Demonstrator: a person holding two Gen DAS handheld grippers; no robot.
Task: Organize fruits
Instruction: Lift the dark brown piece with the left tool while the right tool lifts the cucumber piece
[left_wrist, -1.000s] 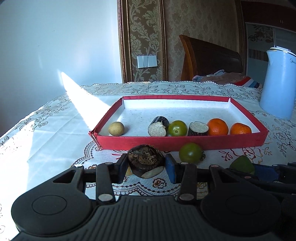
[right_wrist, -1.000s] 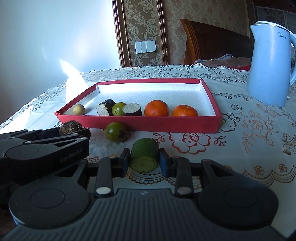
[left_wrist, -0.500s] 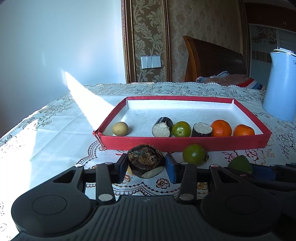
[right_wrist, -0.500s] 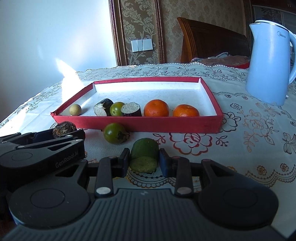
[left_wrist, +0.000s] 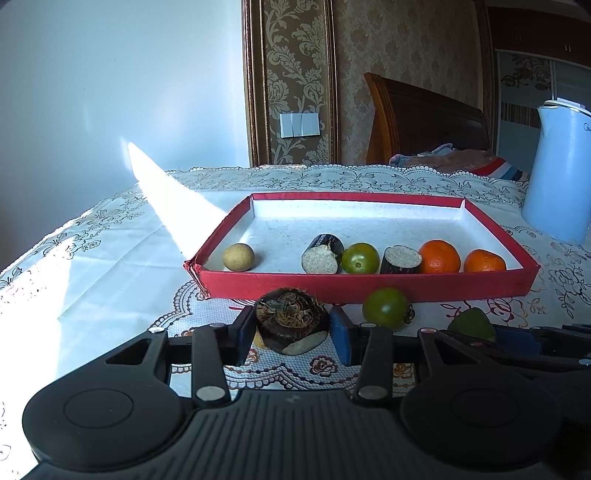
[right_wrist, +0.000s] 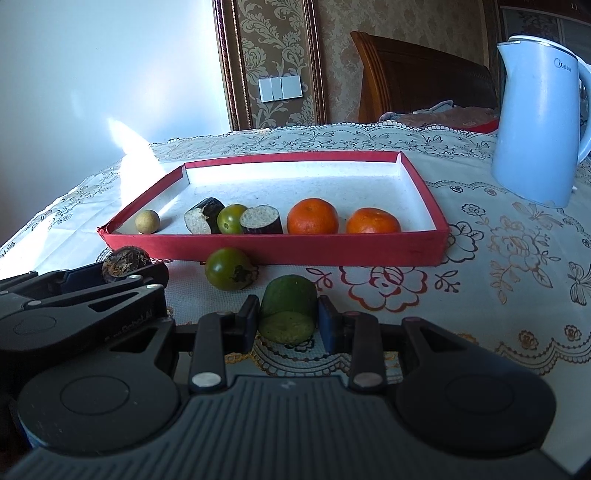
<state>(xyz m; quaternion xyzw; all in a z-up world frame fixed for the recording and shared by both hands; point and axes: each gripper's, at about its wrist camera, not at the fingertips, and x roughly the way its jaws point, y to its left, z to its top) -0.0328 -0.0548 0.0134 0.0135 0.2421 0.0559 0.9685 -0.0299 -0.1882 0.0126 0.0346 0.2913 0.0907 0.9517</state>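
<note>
Both claws are loaded here, so this looks like the carry step, with the drop into the tray (left_wrist: 369, 286) coming next. The left gripper (left_wrist: 291, 328) is clamped on a dark brown fruit (left_wrist: 291, 319) at lower centre of its view, and the right gripper (right_wrist: 287, 319) is squeezing a green chunk (right_wrist: 290, 308) with its cut face toward the camera, also lower centre. Both pieces sit just short of the tray's red front wall.

Already in the tray, along the front: a small tan fruit (left_wrist: 238, 257), two dark cut pieces, a green tomato (left_wrist: 360, 257) and two oranges (right_wrist: 313, 216). Another green fruit (right_wrist: 229, 268) lies on the tablecloth (right_wrist: 517, 277), right by the front wall, so that's left to do.

Next move, I'd guess: lift over the wall and set each one into the open floor behind the row.

Hard to tell:
- whether either held piece is off the cloth or resting on it
- what the brown fruit actually is
- the kettle (right_wrist: 537, 110) at upper right is cut off by the frame edge
</note>
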